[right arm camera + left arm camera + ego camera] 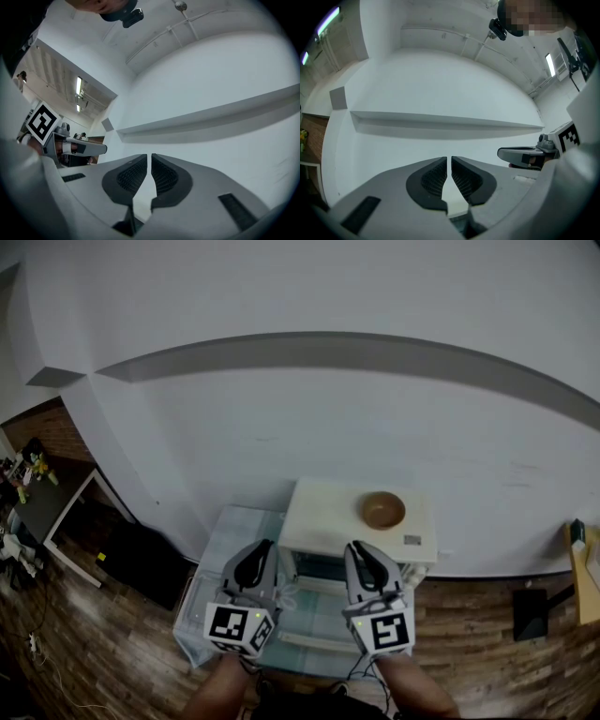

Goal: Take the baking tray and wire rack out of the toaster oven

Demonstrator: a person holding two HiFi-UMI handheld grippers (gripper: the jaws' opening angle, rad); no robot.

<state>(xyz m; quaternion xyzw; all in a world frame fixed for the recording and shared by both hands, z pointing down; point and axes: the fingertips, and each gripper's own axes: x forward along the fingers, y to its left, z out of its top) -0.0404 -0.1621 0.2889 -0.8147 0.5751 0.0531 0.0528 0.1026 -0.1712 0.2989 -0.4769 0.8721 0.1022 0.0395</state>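
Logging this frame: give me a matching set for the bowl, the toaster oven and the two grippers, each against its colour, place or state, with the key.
Things:
1 bowl
2 toaster oven
3 left gripper
4 right gripper

Descriptions:
A white, with something resting on its top
B shut and empty, just below the bowl in the head view
C brown, on the oven's top
D shut and empty, at the oven's left front corner

Pairs: 1-C; 2-A; 3-D; 4-B
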